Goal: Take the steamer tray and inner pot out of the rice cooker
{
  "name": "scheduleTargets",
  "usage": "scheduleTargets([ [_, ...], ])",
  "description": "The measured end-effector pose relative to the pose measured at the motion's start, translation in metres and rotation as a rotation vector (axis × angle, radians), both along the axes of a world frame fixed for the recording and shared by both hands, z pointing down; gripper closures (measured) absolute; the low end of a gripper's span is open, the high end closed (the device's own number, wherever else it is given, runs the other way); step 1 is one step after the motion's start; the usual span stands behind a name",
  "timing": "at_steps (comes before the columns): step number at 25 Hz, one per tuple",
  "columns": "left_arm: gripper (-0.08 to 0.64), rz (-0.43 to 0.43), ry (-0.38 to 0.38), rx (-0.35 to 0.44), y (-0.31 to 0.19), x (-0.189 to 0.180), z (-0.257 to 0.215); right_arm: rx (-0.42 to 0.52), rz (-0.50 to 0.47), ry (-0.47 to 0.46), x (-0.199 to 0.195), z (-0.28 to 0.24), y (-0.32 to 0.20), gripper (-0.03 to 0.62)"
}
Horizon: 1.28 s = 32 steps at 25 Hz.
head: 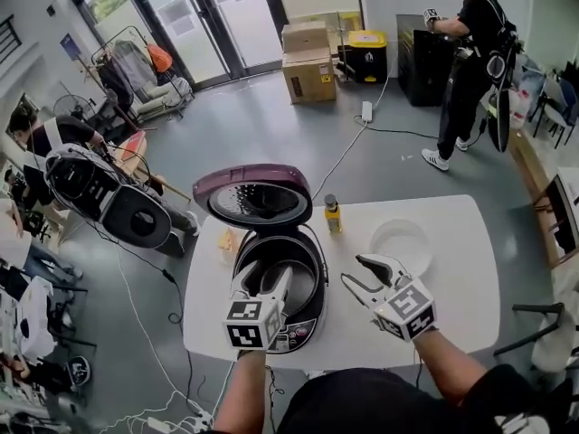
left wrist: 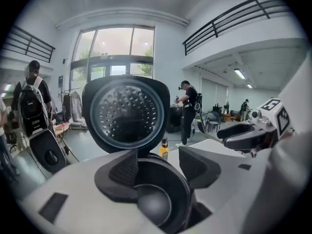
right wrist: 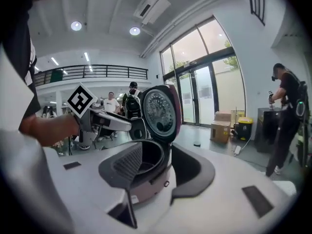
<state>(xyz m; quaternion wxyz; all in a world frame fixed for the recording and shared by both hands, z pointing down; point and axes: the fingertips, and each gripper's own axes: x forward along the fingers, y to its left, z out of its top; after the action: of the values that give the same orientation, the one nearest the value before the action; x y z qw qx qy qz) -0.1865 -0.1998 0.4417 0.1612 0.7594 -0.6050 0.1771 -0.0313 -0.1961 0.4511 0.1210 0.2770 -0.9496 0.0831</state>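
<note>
Setting: open hall, grey floor (head: 271, 125), glass doors (head: 199, 25) at the far end, cardboard boxes (head: 308, 61) beside them. A person (head: 470, 52) stands well apart at the far right.

Work surface: white table (head: 470, 278), mostly bare.

Rice cooker (head: 298, 334) sits at the table's left-centre with its lid (head: 258, 197) swung fully up and back, showing the perforated inner plate.

Inner pot (head: 303, 260): dark, seated in the cooker body. Nothing lies on top of it as far as the head view and left gripper view show.

White round dish (head: 401, 242) rests on the table to the right of the cooker, apart from it. Probably the steamer tray, but I cannot confirm perforations.

Left gripper (head: 264, 277): over the cooker's near rim and aimed into the pot. Its jaws are spread and nothing is between the pads.

Right gripper (head: 362, 272): just right of the cooker and angled toward it. Its jaws are parted and it holds nothing.

Small yellow bottle (head: 333, 213) stands behind the cooker's right side.

Judgement: the tray step looks done, and the pot removal is in hand but has not started. The next move needs each claw to come down on opposite sides of the pot rim, pinch the thin lip, and lift straight up, level, clear of the lid hinge.
</note>
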Motion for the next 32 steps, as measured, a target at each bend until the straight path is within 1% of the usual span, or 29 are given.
scheduleTargets([
  [2, 0.298, -0.004, -0.005, -0.019, 0.007, -0.023, 0.004, -0.029, -0.008, -0.021, -0.019, 0.001, 0.005, 0.423],
  [4, 0.298, -0.012, 0.013, -0.046, 0.014, -0.048, 0.01, -0.074, -0.013, -0.042, -0.036, 0.004, 0.01, 0.423],
  [6, 0.298, -0.02, 0.064, -0.083, 0.02, -0.073, 0.017, -0.157, -0.017, -0.076, -0.051, 0.009, 0.013, 0.423],
  [8, 0.295, -0.026, 0.122, -0.127, 0.024, -0.096, 0.025, -0.274, -0.014, -0.123, -0.063, 0.019, 0.013, 0.423],
  [10, 0.293, -0.025, 0.202, -0.171, 0.025, -0.114, 0.035, -0.411, 0.001, -0.18, -0.07, 0.032, 0.011, 0.423],
  [12, 0.295, -0.021, 0.311, -0.215, 0.029, -0.127, 0.049, -0.535, 0.03, -0.237, -0.073, 0.047, 0.011, 0.423],
  [14, 0.295, -0.015, 0.43, -0.258, 0.033, -0.138, 0.062, -0.631, 0.06, -0.283, -0.076, 0.059, 0.01, 0.422],
  [16, 0.295, -0.012, 0.521, -0.299, 0.033, -0.148, 0.07, -0.715, 0.081, -0.324, -0.082, 0.064, 0.009, 0.419],
  [20, 0.294, -0.003, 0.627, -0.371, 0.033, -0.157, 0.086, -0.88, 0.122, -0.407, -0.085, 0.076, 0.009, 0.403],
  [24, 0.291, -0.012, 0.774, -0.414, 0.032, -0.161, 0.095, -1.025, 0.156, -0.489, -0.089, 0.082, 0.009, 0.403],
  [26, 0.291, -0.019, 0.85, -0.441, 0.032, -0.161, 0.101, -1.072, 0.184, -0.513, -0.089, 0.085, 0.009, 0.403],
  [28, 0.291, -0.019, 0.906, -0.469, 0.035, -0.158, 0.108, -1.101, 0.219, -0.517, -0.087, 0.091, 0.01, 0.399],
  [32, 0.29, -0.023, 0.955, -0.495, 0.035, -0.155, 0.11, -1.146, 0.266, -0.525, -0.085, 0.098, 0.009, 0.375],
])
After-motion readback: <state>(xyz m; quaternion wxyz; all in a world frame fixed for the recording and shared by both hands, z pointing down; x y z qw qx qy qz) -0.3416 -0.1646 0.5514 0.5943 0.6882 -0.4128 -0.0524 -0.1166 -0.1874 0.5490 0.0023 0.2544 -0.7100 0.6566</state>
